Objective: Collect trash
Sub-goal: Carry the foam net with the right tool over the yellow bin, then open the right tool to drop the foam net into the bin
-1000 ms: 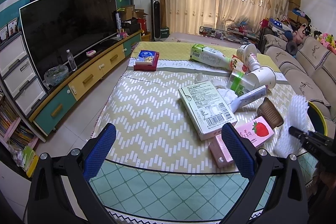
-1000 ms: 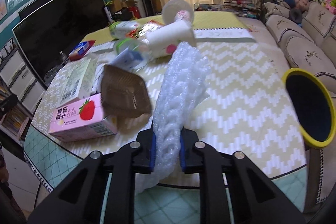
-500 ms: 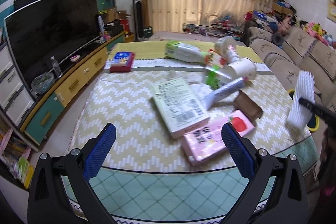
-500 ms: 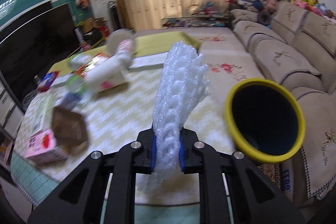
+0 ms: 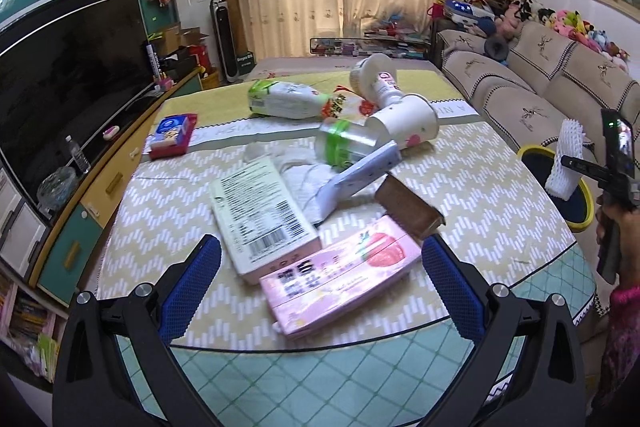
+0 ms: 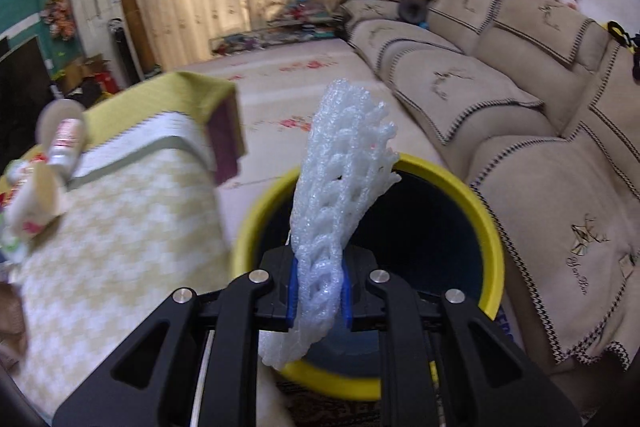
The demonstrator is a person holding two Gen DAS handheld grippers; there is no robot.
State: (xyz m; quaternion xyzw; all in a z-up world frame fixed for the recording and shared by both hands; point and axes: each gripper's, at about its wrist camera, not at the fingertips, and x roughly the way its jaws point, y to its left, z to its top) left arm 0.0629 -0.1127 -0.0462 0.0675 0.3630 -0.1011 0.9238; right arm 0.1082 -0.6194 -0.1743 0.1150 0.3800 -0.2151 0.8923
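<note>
The right tool [image 6: 319, 291] is clenched on a white foam net sleeve [image 6: 340, 183], its blue pads squeezing the lower part flat while the upper part fans out. In the right wrist view the sleeve sits at centre frame, over the mouth of the yellow-rimmed bin [image 6: 486, 227], which stands on the floor between the worktop [image 6: 120, 227] and the sofa [image 6: 520, 115]. From the left wrist view the same sleeve [image 5: 565, 159] shows at the right edge, hanging over the bin [image 5: 530, 149].

What I'd worry about is the release. The foam is light and springy, so it may cling to a pad or drift sideways as it falls. Its top leans toward the far rim, and a tail hangs below the tool toward the near rim, so it could catch on either one and tip onto the floor. Letting go a bit lower and nearer the middle looks safer to me.

The left tool [image 5: 320, 283] is released, jaws wide and empty, low in its frame over the pink carton [image 5: 340, 279].

As for writing, that carton carries a strawberry picture and characters I can't make out. The pale box [image 5: 260, 215] beside it shows a barcode and fine print too small to read. The sofa cover has a cursive embroidered word, not legible to me.
</note>
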